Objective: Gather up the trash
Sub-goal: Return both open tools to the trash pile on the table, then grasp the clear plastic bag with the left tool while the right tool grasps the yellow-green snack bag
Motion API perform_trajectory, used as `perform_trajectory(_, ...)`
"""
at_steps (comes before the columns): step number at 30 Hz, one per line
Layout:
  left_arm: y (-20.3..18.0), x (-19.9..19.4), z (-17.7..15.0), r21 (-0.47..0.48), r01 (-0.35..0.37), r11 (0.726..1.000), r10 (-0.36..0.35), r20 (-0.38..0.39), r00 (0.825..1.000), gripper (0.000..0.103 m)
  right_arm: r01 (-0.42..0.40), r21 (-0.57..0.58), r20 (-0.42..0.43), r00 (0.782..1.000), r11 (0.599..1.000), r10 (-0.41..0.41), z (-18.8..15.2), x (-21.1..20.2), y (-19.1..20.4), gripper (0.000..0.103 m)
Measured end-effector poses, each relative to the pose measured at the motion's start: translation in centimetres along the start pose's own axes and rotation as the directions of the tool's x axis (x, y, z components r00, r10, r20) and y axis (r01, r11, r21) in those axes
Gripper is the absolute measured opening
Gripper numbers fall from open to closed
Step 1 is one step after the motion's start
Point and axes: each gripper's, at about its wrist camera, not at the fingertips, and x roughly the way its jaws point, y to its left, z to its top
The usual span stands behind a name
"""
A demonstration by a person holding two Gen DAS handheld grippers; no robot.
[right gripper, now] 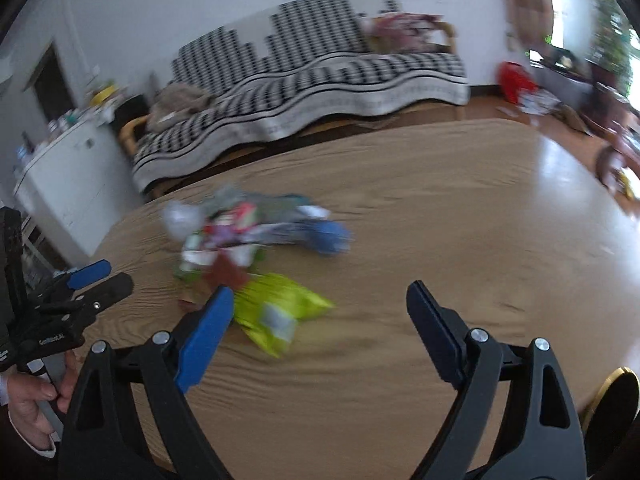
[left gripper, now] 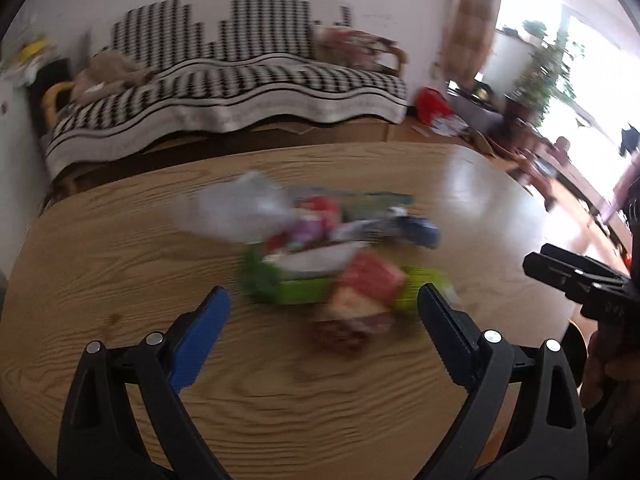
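A blurred heap of trash (left gripper: 316, 248) lies in the middle of the wooden table (left gripper: 120, 240): a clear plastic bag (left gripper: 240, 212), green, red and blue wrappers. My left gripper (left gripper: 320, 308) hangs open just short of the heap, nothing between its blue pads. In the right wrist view the same heap (right gripper: 248, 236) lies ahead to the left, with a yellow-green packet (right gripper: 280, 312) nearest. My right gripper (right gripper: 320, 304) is open and empty, its left pad beside that packet. Each gripper shows at the edge of the other's view.
A sofa (left gripper: 240, 80) under a black-and-white checked cover stands beyond the table. A white cabinet (right gripper: 68, 176) is at the left. A red bag (left gripper: 430, 104), clutter and plants (left gripper: 544, 68) lie by the bright window at the right. A hand (right gripper: 36, 404) holds the left tool.
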Motion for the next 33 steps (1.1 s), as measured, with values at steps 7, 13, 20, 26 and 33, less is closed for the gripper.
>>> perform_trajectory(7, 5.3, 1.1, -0.6, -0.106, -0.026, 0.994, 0.026, -0.004, 1.0, 0.092, 0.011, -0.123, -0.024, 1.0, 0.992, -0.015, -1.5, 4.2, 4.7, 0.085)
perform_trajectory(13, 5.5, 3.7, 0.0, -0.138, -0.019, 0.99, 0.015, -0.025, 1.0, 0.092, 0.008, -0.104, -0.077, 0.997, 0.995, -0.016, -2.5, 5.7, 3.0, 0.085)
perform_trajectory(20, 4.5, 8.0, 2.4, -0.17, -0.079, 0.982, 0.078, -0.016, 0.997, 0.093, -0.02, -0.066, -0.115, 0.993, 0.998, 0.013, -2.8, 6.8, 2.2, 0.086)
perform_trajectory(26, 5.2, 11.6, 4.1, -0.234, -0.088, 0.968, 0.079, -0.047, 0.996, 0.093, -0.029, -0.068, -0.143, 0.989, 0.997, 0.019, -3.0, 7.9, 2.1, 0.086)
perform_trajectory(33, 5.8, 13.9, 4.6, -0.266, -0.102, 0.959, 0.084, -0.077, 0.993, 0.093, -0.047, -0.055, -0.159, 0.987, 0.997, 0.038, -2.6, 8.8, 1.6, 0.086)
